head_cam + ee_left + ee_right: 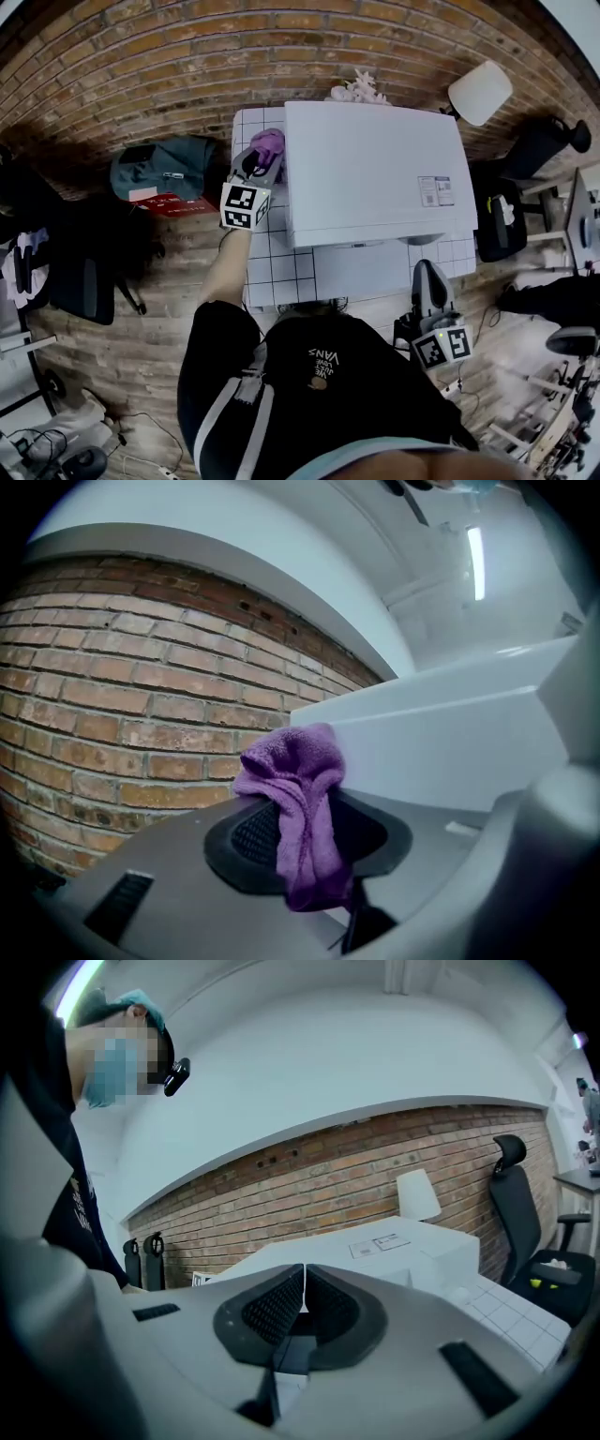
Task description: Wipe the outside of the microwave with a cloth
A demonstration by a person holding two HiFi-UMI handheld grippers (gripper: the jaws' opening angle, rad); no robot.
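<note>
The step in hand looked like wiping the left flank of the microwave [375, 159]. The left tongs [302, 841] were clamped on a bunched purple cloth [298, 789]. Its wad stood up past their tips, at the white side wall immediately to their right, near the rear corner. Whether it actually pressed on the panel could not be told. The right tongs [302, 1305] were shut together with nothing between them. They were held low by the person's body, well apart from the left pair, with the microwave's front right corner ahead of them. The next move probably called for a firm grip, the wad pushed flat against the panel and drawn toward the front. The top and the other faces would follow, and so small a bunch would likely need several passes. The microwave's top was smooth white with 1 small label [435, 190]. It sat on a white bench [272, 267] marked in a tile grid. A brick wall [141, 696] rose beyond the left tongs, and a grey-green bag [164, 169] lay to their left. A white lamp [417, 1194] and a black office chair [520, 1213] stood beyond the right tongs.
</note>
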